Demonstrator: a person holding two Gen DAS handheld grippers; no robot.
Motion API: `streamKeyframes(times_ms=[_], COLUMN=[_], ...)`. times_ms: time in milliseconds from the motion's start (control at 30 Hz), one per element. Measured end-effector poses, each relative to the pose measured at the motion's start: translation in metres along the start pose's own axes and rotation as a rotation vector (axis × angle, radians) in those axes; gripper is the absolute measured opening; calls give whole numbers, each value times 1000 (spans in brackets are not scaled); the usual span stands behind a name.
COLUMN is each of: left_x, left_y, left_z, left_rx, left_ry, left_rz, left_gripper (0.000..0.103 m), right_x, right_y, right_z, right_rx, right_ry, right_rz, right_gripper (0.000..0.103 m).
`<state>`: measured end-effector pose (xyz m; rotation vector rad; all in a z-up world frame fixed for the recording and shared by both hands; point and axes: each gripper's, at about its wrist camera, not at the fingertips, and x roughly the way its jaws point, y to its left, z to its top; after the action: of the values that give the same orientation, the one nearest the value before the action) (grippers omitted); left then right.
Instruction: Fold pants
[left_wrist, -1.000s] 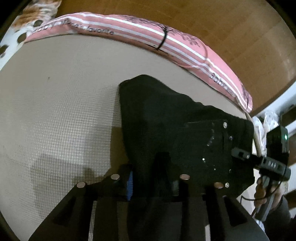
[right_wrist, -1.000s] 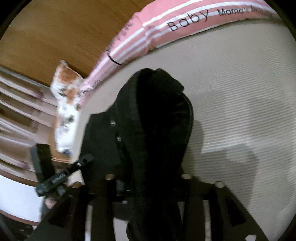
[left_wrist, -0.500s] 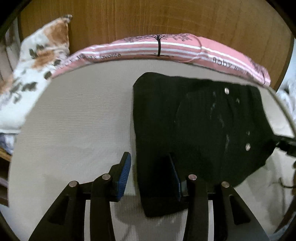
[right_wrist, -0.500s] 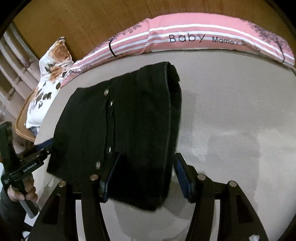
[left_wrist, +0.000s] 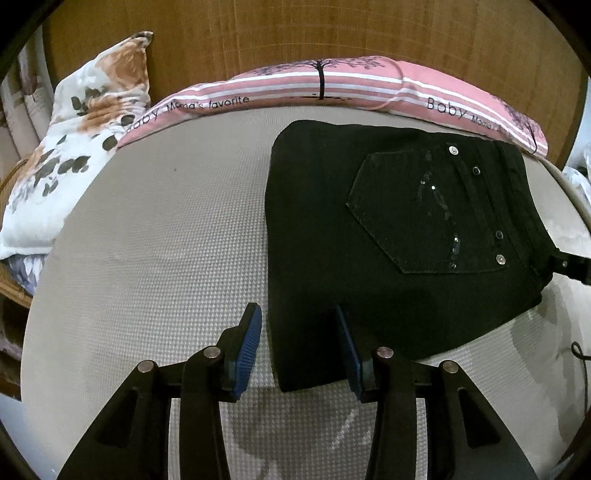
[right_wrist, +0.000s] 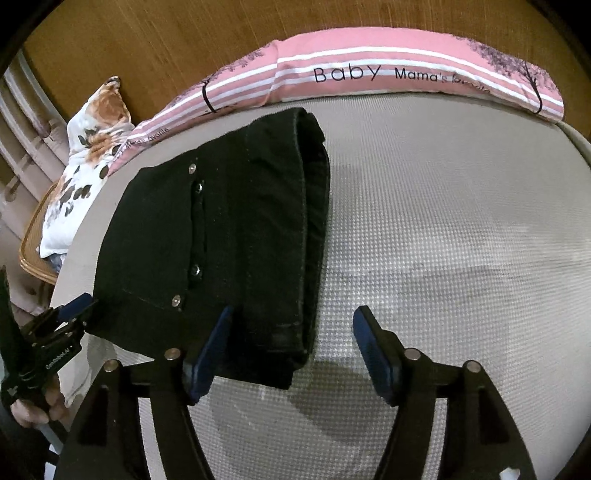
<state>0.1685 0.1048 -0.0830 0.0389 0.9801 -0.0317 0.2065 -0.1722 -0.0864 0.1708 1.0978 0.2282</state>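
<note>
The black pants (left_wrist: 369, 236) lie folded flat on the beige mattress (left_wrist: 166, 258), back pocket and rivets facing up. My left gripper (left_wrist: 297, 350) is open just above the near left corner of the fold; the corner lies between its blue pads (left_wrist: 249, 347), which do not press on it. In the right wrist view the pants (right_wrist: 236, 236) show their thick folded edge on the right. My right gripper (right_wrist: 291, 354) straddles the near right corner, its jaws opening and clear of the cloth. The left gripper (right_wrist: 62, 321) also shows there, held by a hand (right_wrist: 33, 406).
A pink striped pillow (left_wrist: 332, 85) runs along the far edge of the mattress against a wooden headboard (left_wrist: 295, 33). A floral pillow (left_wrist: 74, 147) lies at the far left over a wicker edge (right_wrist: 33, 243). Bare mattress (right_wrist: 461, 240) stretches to the right of the pants.
Both grippers held bunched black cloth a second ago. They have let go and drawn back, their jaws have spread, and the pants now lie flat on the mattress.
</note>
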Motion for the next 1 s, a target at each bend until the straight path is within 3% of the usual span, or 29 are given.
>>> streamKeyframes(times_ms=[100, 333, 567, 633, 1000], left_x=[0, 1, -4, -8, -50], left_y=[-1, 1, 2, 3, -6], left_z=[0, -1, -2, -3, -20], left_rx=[3, -21, -50, -66, -76], left_ry=[-4, -17, -22, -18, -42], left_rz=[15, 58, 99, 94, 118], left_gripper=[47, 59, 71, 76, 86], right_x=[2, 1, -11, -17, -58], right_y=[-5, 0, 16, 21, 73], right_z=[0, -1, -3, -5, -35], right_rx=[27, 16, -18, -31, -178], right_ry=[9, -3, -40, -58, -180], right_rz=[17, -30, -120, -145, -226], right_gripper=[64, 67, 72, 80, 96])
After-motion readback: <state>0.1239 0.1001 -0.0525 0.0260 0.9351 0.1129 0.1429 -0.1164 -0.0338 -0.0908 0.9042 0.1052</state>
